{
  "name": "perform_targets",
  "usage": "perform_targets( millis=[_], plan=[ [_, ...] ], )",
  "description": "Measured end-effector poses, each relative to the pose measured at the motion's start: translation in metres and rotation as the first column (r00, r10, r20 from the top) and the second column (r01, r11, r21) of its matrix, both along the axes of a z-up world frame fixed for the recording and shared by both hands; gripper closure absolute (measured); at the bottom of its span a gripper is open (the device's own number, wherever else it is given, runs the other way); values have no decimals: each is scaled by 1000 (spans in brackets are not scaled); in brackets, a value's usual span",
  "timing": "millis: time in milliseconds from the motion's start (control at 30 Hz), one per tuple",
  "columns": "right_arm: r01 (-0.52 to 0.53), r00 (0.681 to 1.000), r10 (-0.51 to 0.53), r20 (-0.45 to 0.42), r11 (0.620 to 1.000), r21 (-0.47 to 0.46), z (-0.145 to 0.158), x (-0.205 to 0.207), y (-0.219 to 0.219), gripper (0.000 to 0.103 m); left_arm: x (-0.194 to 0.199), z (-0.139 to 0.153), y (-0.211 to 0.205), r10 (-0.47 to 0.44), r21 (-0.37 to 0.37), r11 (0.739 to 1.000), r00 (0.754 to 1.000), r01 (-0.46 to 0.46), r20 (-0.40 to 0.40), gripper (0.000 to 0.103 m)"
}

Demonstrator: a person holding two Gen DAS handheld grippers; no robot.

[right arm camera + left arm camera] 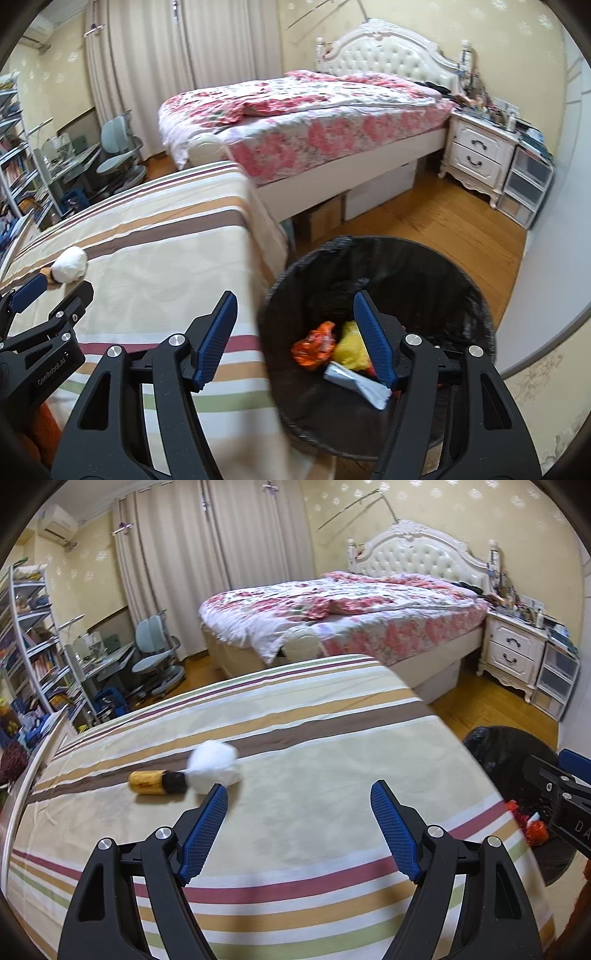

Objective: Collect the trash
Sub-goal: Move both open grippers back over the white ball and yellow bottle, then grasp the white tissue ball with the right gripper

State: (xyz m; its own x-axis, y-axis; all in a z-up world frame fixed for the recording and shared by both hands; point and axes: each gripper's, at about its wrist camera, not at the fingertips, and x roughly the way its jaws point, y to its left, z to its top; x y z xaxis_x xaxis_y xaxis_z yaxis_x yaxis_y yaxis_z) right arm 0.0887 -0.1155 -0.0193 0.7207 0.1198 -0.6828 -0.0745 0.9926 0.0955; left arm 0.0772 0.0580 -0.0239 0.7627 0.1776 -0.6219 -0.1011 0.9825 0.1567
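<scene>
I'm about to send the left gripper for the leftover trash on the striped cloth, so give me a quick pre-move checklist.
1. Left gripper open, nothing between the jaws: ok.
2. White crumpled paper ball in view, unobstructed: ok.
3. Yellow bottle with black cap touching the ball, may shift: not ok.
4. Right gripper open and empty, over the bin: ok.
5. Black-lined round trash bin has room: ok.
6. Whether the bottle is trash: cannot tell.

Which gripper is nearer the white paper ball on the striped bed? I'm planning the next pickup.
Left. The left gripper is open just short of the white paper ball, whereas the right gripper is open off to the side, over the trash bin.
</scene>
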Motion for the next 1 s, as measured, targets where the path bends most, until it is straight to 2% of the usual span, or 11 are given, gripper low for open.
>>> perform_targets(
  millis=[233,533,1000],
  plan=[
    [-109,994,109,-5,994,-6,3,0,53,39,-14,-2,49,96,-6,995,995,-96,-6,26],
    [-258,966,258,-18,966,-3,6,-1,128,38,-24,-4,110,212,-21,977,977,-212,-26,26],
    [-384,923,383,-19,923,-11,15,9,221,38,-34,-4,185,341,-5,940,939,-341,-34,26]
  ],
)
